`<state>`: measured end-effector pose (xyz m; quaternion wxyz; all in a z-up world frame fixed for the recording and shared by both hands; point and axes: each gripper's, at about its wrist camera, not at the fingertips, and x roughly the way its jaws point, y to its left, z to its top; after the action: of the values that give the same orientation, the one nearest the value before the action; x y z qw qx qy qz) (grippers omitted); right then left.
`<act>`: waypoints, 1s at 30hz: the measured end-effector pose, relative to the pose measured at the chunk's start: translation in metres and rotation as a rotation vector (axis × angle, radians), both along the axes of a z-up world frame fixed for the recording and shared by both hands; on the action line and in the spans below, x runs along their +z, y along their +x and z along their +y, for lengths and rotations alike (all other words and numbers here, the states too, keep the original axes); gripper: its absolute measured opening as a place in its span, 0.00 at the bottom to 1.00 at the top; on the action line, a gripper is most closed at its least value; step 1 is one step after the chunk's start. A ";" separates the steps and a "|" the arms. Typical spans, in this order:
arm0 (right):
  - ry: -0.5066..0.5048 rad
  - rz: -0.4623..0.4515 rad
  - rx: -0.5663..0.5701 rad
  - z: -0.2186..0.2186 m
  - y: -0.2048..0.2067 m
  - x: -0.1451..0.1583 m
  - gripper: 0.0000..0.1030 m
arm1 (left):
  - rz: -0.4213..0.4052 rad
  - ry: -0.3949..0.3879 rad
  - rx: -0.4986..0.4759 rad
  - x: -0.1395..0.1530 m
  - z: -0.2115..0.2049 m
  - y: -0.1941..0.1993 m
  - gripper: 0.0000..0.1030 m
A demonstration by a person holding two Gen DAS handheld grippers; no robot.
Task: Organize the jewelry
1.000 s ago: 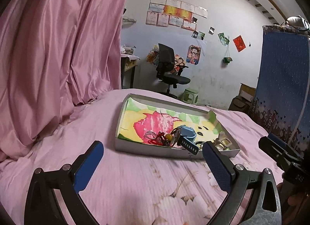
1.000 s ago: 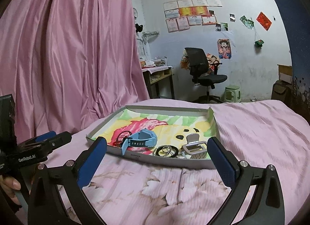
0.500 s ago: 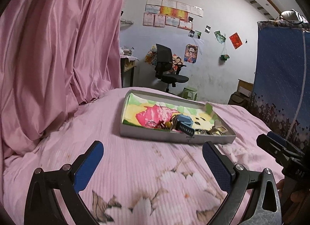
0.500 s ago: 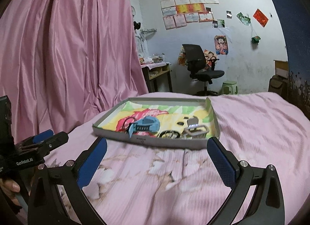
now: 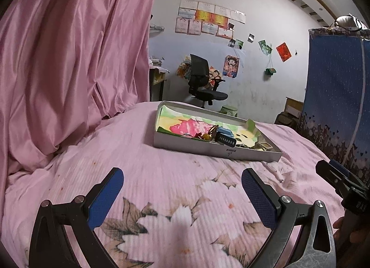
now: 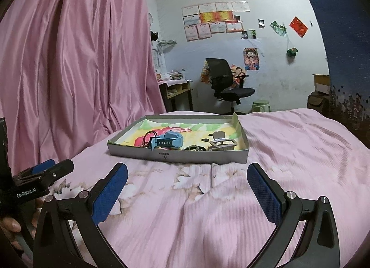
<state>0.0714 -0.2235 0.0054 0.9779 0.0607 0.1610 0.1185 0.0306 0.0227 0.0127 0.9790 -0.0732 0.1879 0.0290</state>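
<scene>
A: What does the left camera show?

B: The left gripper (image 5: 182,189) has its fingers wide apart and holds nothing. The box (image 5: 217,150) sits on the pink bed (image 5: 143,175), well ahead. A moment ago it looked closer, so the gripper has pulled back.

A: Where is the jewelry?

B: All inside the box. I see the blue watch (image 5: 224,135) there.

A: And the right camera?

B: The right gripper (image 6: 187,186) is spread open and empty too. It has backed away as well. The blue watch (image 6: 168,141), black rings (image 6: 193,148) and a silver clip (image 6: 222,143) lie in the box (image 6: 178,156).

A: So what does that mean?

B: I think the tidying is done, or paused.
</scene>
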 end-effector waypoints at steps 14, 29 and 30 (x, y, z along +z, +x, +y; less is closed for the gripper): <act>-0.044 -0.009 -0.005 0.008 -0.005 -0.007 0.99 | -0.016 0.032 -0.008 -0.004 -0.005 -0.005 1.00; -0.044 -0.011 -0.006 0.007 -0.008 -0.007 0.99 | -0.016 0.032 -0.008 -0.004 -0.006 -0.006 1.00; -0.044 -0.011 -0.005 0.007 -0.007 -0.007 0.99 | -0.017 0.032 -0.008 -0.005 -0.006 -0.006 1.00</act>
<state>0.0641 -0.2161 -0.0020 0.9802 0.0390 0.1579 0.1128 0.0244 0.0171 0.0082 0.9817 -0.0570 0.1794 0.0275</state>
